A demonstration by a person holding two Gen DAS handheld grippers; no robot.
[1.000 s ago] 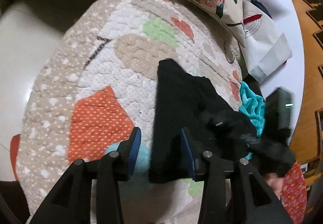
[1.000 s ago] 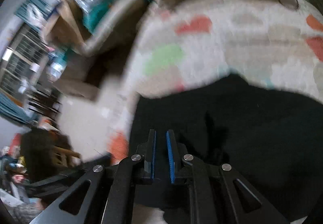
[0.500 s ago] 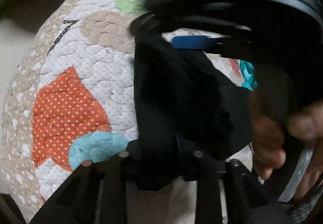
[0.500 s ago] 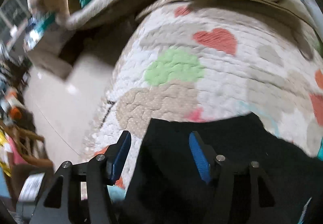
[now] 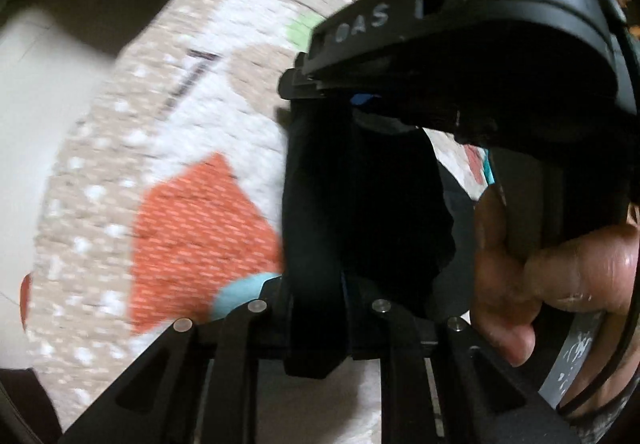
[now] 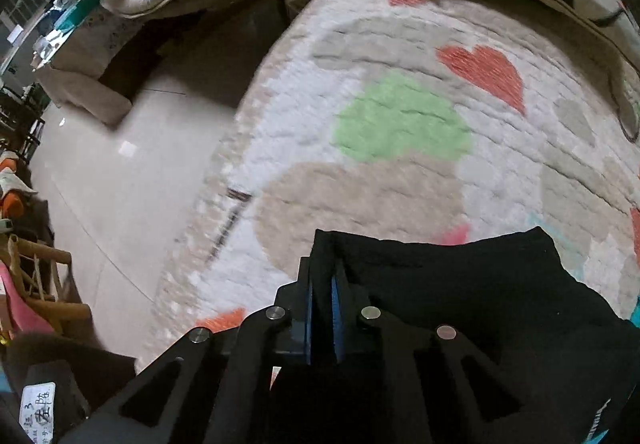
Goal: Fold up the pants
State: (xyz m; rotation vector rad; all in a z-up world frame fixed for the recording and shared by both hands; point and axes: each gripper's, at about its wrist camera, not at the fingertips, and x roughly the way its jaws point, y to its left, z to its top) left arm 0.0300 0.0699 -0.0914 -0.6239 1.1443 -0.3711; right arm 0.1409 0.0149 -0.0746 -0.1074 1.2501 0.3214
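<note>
Left to right. The quilted mat (image 5: 168,172) carries the black pants (image 5: 360,204), which run as a narrow dark strip away from the left gripper (image 5: 316,308). Its jaws are pinched tight on the near edge of the cloth, with fabric bulging between and below them. Across the far end of the strip, the right gripper (image 6: 320,296) has its blue pads pressed together on a corner of the same garment; the person's right hand (image 5: 540,276) shows beside it in the left wrist view. The two grips thus lie at opposite ends of the long axis, so the coming fold likely turns on bringing one end toward the other.
</note>
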